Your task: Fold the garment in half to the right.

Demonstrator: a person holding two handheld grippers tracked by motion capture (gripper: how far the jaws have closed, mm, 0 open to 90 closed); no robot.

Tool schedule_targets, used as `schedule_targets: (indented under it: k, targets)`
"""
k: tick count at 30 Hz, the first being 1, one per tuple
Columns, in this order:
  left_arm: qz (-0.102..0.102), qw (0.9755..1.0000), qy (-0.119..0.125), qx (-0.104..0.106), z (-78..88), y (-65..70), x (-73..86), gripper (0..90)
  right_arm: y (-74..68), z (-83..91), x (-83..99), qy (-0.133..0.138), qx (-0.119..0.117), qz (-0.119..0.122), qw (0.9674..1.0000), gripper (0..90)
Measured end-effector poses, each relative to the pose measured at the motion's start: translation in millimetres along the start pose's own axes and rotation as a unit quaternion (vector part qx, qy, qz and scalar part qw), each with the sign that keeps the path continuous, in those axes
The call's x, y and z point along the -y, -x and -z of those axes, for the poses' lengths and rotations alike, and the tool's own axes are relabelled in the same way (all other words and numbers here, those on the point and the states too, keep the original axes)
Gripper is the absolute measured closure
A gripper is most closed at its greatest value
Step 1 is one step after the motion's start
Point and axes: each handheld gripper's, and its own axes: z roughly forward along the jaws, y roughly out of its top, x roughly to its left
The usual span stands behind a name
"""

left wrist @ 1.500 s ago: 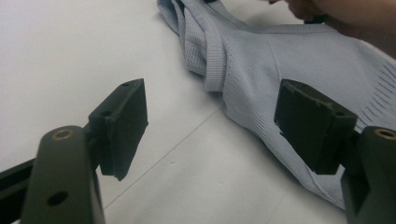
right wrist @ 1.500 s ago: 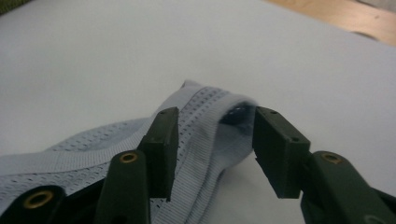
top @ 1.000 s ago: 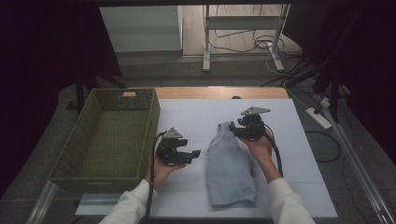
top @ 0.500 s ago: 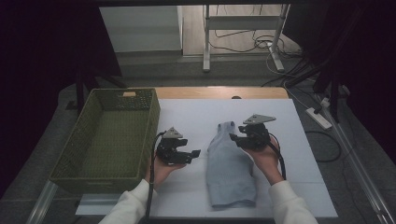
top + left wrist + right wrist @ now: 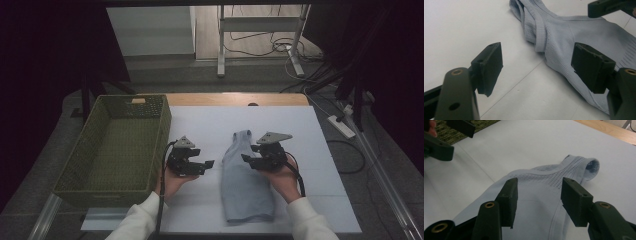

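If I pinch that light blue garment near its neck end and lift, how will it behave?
The light blue garment looks like thin perforated knit lying flat and creased on the white table, so it will probably hang limp and drape. It seems light. A push would likely bunch it up. A one-point pinch may lift only the top layer of the folded neck end.

In the right gripper view the lower end of the pale blue knitted garment [image 5: 536, 202] runs off the bottom edge behind the jaws. The green woven basket [image 5: 112, 150] is cut off there at the top left corner, and its floor is too dim to read from above.
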Motion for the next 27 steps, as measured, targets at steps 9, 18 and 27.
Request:
schedule_targets:
  k: [9,18,27]
  targets:
    - [0.001,1.0000,0.001,0.000,0.4,-0.6,0.0,25.6,-7.3,12.7,13.7,0.000,-0.011,0.000,0.9999,50.4]
    - [0.001,1.0000,0.002,0.000,0.9,0.0,0.0,25.6,-20.0,24.7,30.2,-0.023,-0.017,0.016,0.9995,80.1]
    - [0.002,1.0000,0.001,0.002,-0.1,-1.3,0.5,25.6,-18.9,35.9,57.8,-0.055,-0.013,0.011,0.9983,87.7]
